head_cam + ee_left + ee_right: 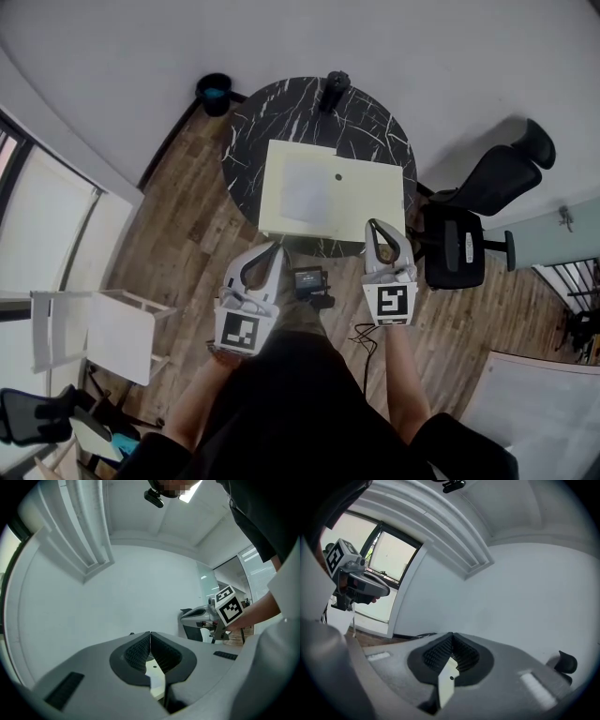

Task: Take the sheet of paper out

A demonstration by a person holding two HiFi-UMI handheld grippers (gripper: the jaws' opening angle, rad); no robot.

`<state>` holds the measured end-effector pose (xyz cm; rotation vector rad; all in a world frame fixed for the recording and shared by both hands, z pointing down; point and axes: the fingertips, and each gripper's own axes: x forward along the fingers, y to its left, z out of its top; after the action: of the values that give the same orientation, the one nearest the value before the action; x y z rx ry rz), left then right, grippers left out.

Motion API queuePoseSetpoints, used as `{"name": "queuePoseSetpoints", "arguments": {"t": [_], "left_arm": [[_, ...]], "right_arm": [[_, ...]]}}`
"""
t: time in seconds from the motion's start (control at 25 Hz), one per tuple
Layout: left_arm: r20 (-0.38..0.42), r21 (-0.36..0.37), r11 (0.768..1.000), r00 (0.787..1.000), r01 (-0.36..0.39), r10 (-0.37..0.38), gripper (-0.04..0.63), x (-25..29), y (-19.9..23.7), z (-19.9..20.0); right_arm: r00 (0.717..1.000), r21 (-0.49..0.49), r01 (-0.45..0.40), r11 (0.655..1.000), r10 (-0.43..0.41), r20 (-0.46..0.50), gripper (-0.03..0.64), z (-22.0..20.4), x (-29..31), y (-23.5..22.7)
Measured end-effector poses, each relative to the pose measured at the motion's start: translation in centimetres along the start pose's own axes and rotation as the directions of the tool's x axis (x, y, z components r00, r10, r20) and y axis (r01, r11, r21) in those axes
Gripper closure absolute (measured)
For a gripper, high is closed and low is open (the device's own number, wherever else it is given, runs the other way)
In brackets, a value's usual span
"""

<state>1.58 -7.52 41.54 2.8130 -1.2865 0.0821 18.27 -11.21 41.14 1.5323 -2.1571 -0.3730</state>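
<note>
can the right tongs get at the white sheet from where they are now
Probably yes: the right tongs hover at the cream folder's near edge, with nothing standing between them and the white sheet. Their jaws are together, so they must open first.

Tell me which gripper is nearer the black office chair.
Right. The right gripper hovers at the round table's near right edge, just beside the black office chair. The left gripper is farther off, by the pale box's near-left corner.
</note>
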Motion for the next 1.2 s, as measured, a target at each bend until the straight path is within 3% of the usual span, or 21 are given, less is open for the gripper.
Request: {"name": "queuePoseSetpoints", "arguments": {"t": [0.2, 0.52, 0.88, 1.0, 1.2], "left_arm": [[0.011, 0.015, 1.0, 1.0, -0.018, 0.018, 0.594, 0.2, 1.0, 0.5], [0.013, 0.013, 0.999, 0.999, -0.052, 0.052, 0.594, 0.5, 2.3, 0.7], [-0.01, 0.026, 0.998, 0.998, -0.065, 0.065, 0.594, 1.0, 2.8, -0.2], [0.009, 0.013, 0.997, 0.997, -0.074, 0.074, 0.594, 1.0, 3.0, -0.4], [-0.035, 0.022, 0.999, 0.998, -0.046, 0.046, 0.594, 1.2, 2.0, -0.9]], "right_arm": [[0.999, -0.038, -0.049, 0.998, 0.048, -0.016, 0.618, -0.8, 2.0, 0.6], [0.993, -0.006, -0.111, 0.994, 0.111, -0.031, 0.618, -1.9, 5.2, 0.5], [0.978, -0.07, -0.202, 0.977, 0.197, -0.064, 0.618, -3.8, 8.7, 1.2], [0.971, -0.031, -0.23, 0.973, 0.227, -0.069, 0.618, -4.9, 10.1, 1.5], [0.953, 0.024, -0.278, 0.96, 0.279, -0.115, 0.618, -7.6, 11.6, 2.6]]}}
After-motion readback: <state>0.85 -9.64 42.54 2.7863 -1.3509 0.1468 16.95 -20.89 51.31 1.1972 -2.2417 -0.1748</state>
